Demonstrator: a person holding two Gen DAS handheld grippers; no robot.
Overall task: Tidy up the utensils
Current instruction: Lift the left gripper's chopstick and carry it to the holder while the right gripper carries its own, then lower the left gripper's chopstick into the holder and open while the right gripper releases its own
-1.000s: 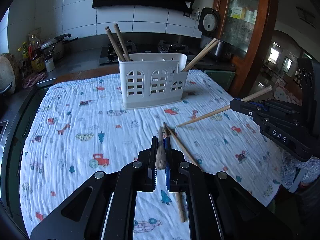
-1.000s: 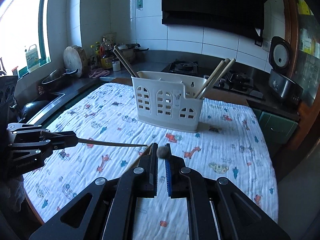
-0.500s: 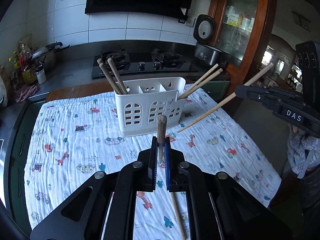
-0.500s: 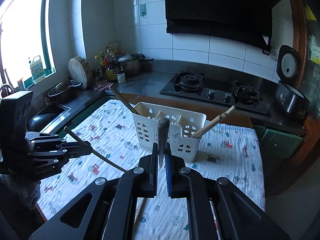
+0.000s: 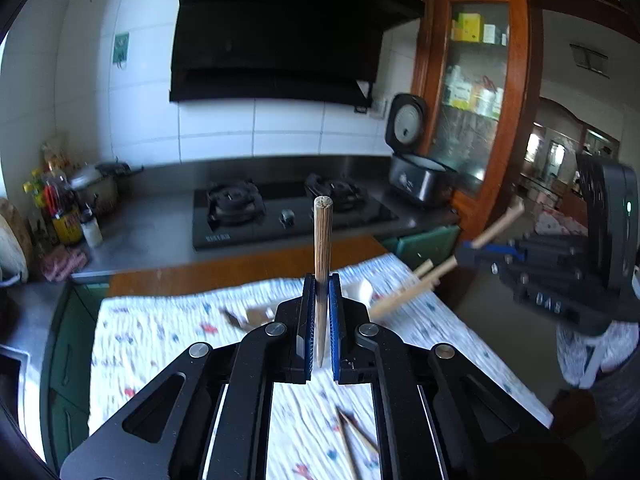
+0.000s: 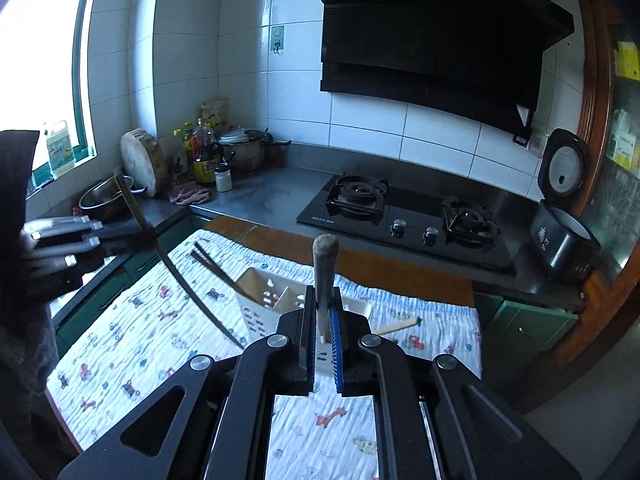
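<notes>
My left gripper (image 5: 320,292) is shut on a wooden chopstick (image 5: 322,248) that stands upright between its blue pads. My right gripper (image 6: 322,304) is shut on another chopstick (image 6: 325,268), also upright. Each gripper shows in the other's view, the right one (image 5: 464,256) at the right, the left one (image 6: 148,232) at the left, both held high above the table. The white utensil holder (image 6: 264,300) stands on the patterned cloth below, with dark chopsticks (image 6: 212,264) in its left compartment and light ones (image 6: 398,326) at its right. In the left wrist view the holder is mostly hidden behind my fingers.
Two loose chopsticks (image 5: 352,440) lie on the cloth (image 5: 160,332) near the front. Behind the table are a gas hob (image 6: 400,216), a rice cooker (image 6: 564,236), and pots and bottles (image 6: 208,156) on the counter. A wooden cabinet (image 5: 472,120) stands at the right.
Both grippers have risen high above the table and tilted upward, each carrying its chopstick from near the cloth to well above the holder.
</notes>
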